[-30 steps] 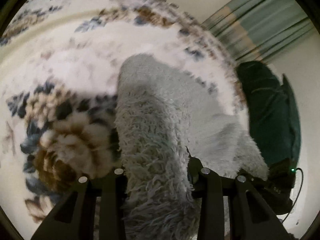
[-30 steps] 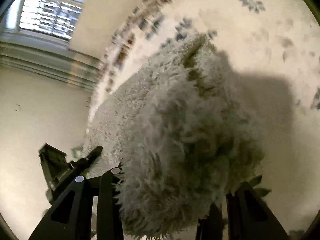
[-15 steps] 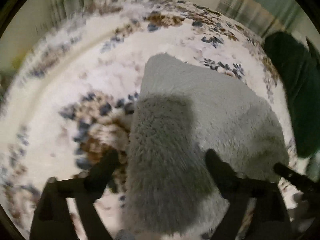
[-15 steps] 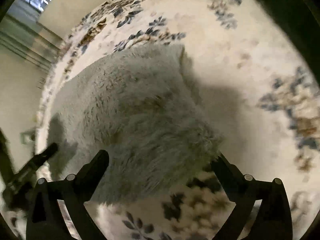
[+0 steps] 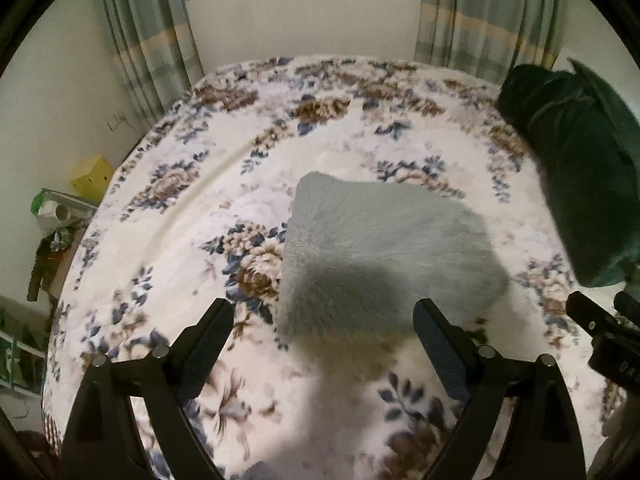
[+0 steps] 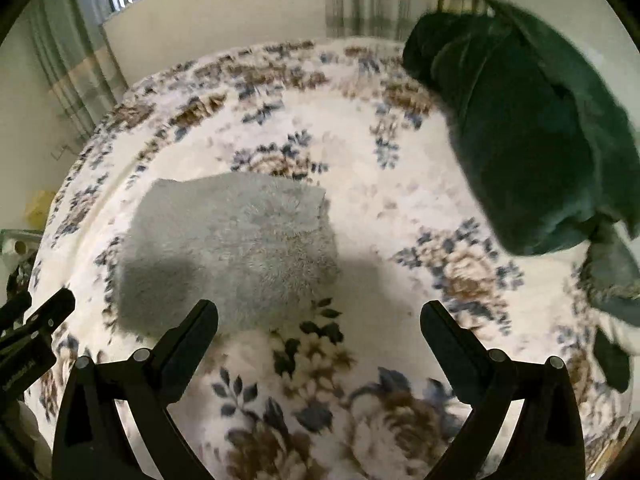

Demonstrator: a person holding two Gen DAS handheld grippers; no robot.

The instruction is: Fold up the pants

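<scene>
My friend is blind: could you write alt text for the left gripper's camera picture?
A fluffy grey folded pants bundle lies on a floral blanket, beyond the open, empty left gripper. Dark green fabric lies at right, curtains behind.

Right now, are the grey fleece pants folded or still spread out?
Folded. The grey pants lie as one compact, thick block on the floral blanket, no legs trailing. Both grippers, left and right, are open and clear.
</scene>
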